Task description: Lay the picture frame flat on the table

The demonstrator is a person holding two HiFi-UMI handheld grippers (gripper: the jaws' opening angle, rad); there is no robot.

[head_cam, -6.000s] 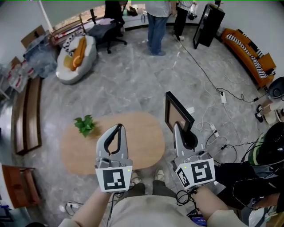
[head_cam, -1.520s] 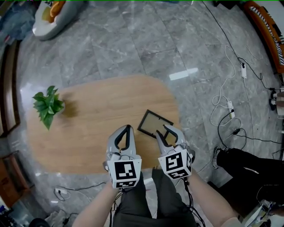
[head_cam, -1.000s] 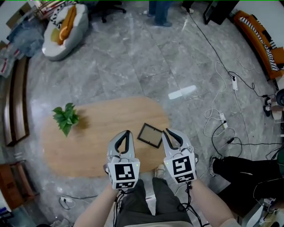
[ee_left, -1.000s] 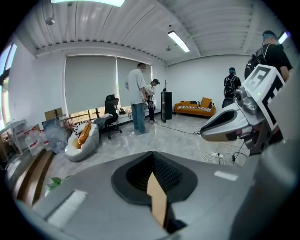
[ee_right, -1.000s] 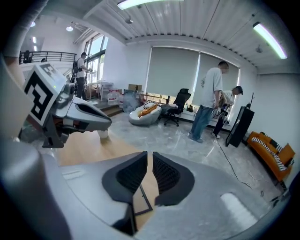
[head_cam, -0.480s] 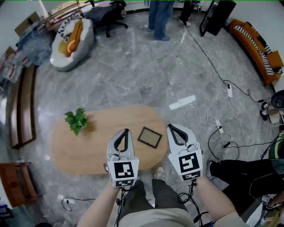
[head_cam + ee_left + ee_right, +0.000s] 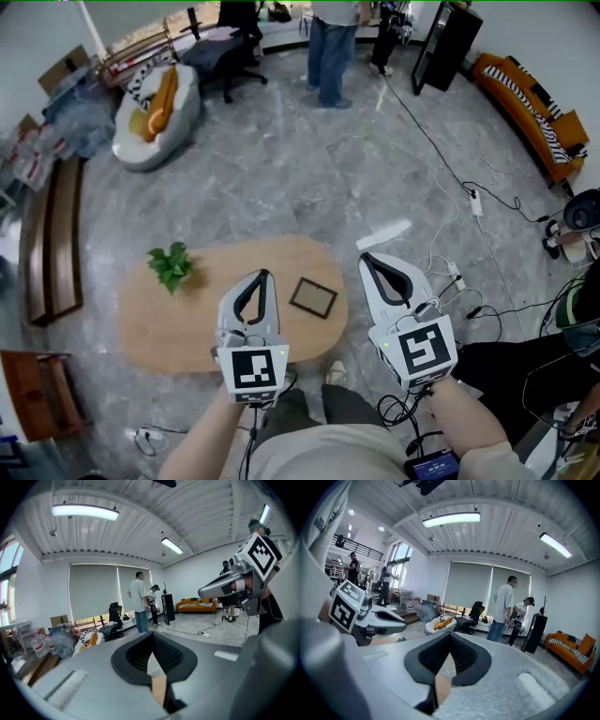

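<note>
Nearest, at left: left claw, closed, nothing between its tips. At right: right claw, likewise closed and empty. Both well above the surface, touching nothing. Just beyond, between the two: picture frame, lying flat near the right end of the surface. Looks finished. Farther left: potted plant, well apart from the frame. Risk from here: lowering a claw carelessly and nudging the frame off that right end. Also tripping on the power strip and its cable, far right on the floor.
</note>
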